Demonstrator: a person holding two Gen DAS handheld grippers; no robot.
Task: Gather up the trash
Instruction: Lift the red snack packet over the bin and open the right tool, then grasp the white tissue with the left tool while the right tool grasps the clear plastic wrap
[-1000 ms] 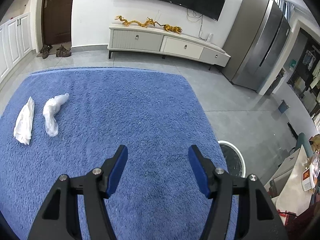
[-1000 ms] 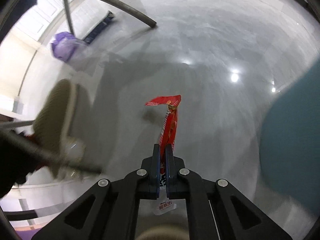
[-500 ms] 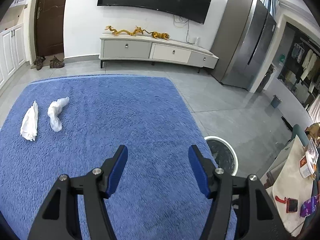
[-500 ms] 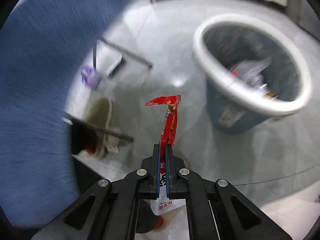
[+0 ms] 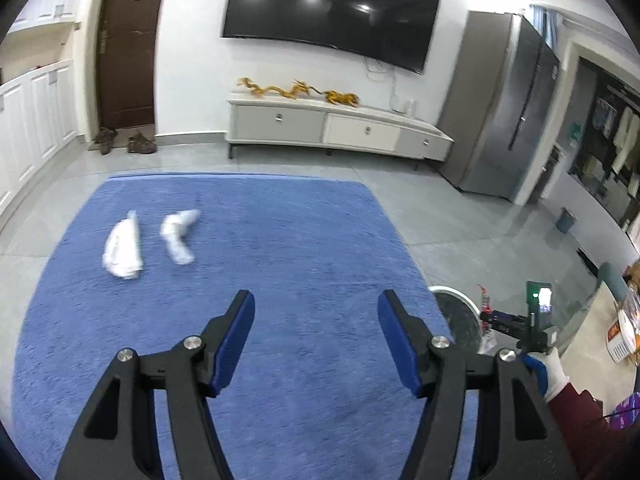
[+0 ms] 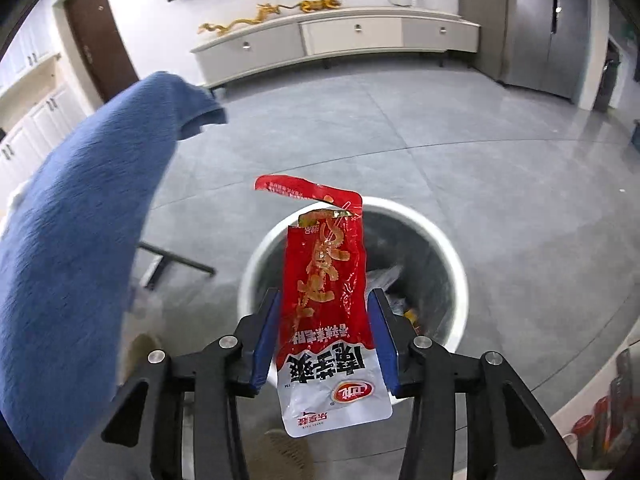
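- The right gripper (image 6: 323, 316) is letting go: its jaws are opening, blue pads standing off either side of the red snack wrapper (image 6: 326, 304), which sits loose in the gap between them.
- That wrapper is a flat foil sachet, glossy red over most of its length, white at the end nearest the camera, with bold printed characters and a red oval logo.
- Its far end is torn open, a red strip folded over and flapping to the left.
- Straight ahead of and below the fingers: the trash bin (image 6: 256, 276), round, white-rimmed, grey inside, with crumpled litter already at the bottom.
- Off to the gripper's left runs the blue rug (image 6: 68, 264).
- The left gripper (image 5: 316, 340) has its jaws opening a touch too, wide apart, nothing between them, pointed out over the same rug.
- Ahead and left of its fingers lie two crumpled white tissues (image 5: 124, 246), side by side on the pile, a bit blurred.
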